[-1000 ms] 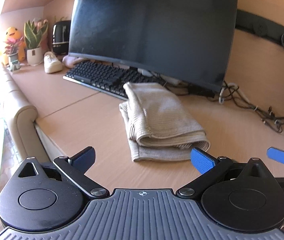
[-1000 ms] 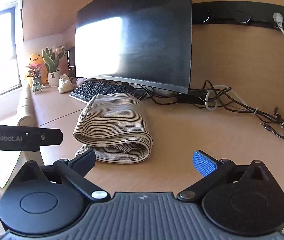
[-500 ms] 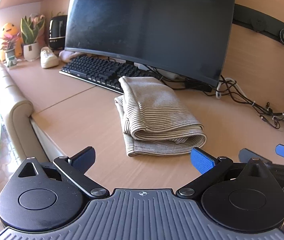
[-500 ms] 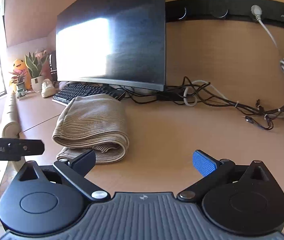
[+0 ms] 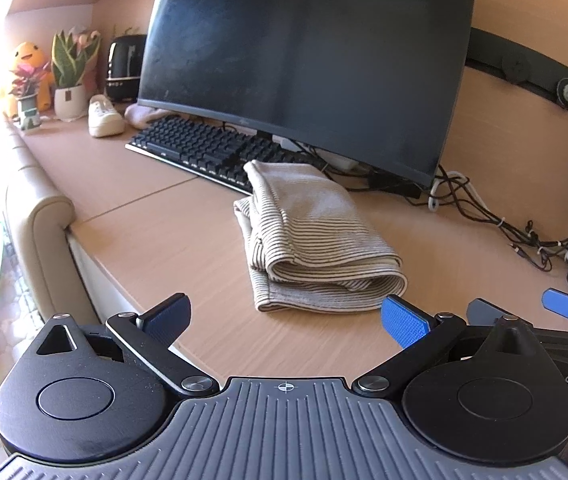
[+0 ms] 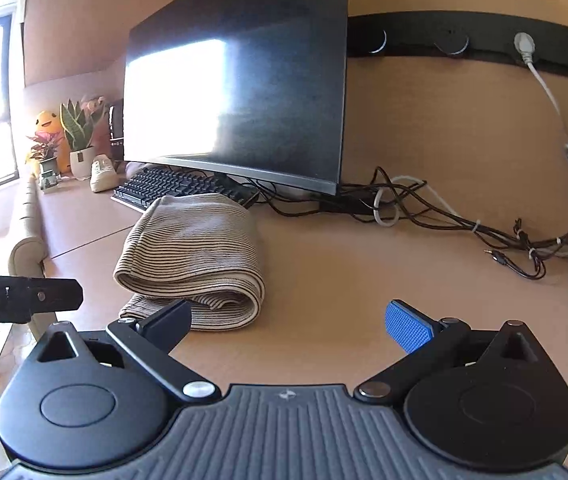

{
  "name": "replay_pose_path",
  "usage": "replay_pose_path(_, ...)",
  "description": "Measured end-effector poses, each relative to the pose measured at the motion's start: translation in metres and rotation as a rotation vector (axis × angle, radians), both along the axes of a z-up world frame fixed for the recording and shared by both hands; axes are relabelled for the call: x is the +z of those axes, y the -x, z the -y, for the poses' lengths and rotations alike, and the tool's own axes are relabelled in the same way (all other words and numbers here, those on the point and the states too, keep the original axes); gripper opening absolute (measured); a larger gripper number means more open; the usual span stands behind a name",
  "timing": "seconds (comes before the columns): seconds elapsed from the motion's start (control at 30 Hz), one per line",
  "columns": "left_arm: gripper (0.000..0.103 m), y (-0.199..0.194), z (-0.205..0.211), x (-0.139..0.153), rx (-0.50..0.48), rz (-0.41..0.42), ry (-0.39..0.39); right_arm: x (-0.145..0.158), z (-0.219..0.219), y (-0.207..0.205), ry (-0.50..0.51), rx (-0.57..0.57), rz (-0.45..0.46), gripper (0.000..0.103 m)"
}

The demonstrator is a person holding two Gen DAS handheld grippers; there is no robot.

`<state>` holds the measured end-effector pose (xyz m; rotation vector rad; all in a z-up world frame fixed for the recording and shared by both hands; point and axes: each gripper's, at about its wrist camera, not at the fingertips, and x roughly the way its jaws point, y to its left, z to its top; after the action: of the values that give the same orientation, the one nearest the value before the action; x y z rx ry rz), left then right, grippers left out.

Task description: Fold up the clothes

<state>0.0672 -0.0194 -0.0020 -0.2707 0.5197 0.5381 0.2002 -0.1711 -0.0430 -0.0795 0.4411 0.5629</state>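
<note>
Both tongs empty and spread wide, left tongs (image 5: 286,316) and right tongs (image 6: 288,320) hovering over the table (image 5: 155,216); folded shirt (image 5: 316,240) lies just ahead, left of the right tongs, long axis running away, left tongs look nearer.

We can read only one piece of lettering. In the right wrist view, off to the left of the right gripper (image 6: 288,322) and level with its fingertips, the black body of the left gripper (image 6: 23,298) juts in from the frame edge, and on its side stand white letters, "bot.AI", the start of the word cut off by the edge. In the left wrist view, to the right of the claw, a pale mark shows on the dark body there, too cropped for us to read. The monitor's lower bezel logo is too small to make out.
</note>
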Motion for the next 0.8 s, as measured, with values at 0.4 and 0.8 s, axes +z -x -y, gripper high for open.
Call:
replay_pose_path(0.4, 0.103, -0.001, 0.004, 0.002, -0.014, 0.006, -0.001, 0.002, 0.004, 0.003, 0.002, 0.0, 0.006, 0.103)
replay_pose_path(0.8, 0.103, 0.002, 0.006, 0.005, -0.013, 0.019, -0.008, 0.014, 0.003, 0.006, 0.021, 0.005, 0.046, 0.103)
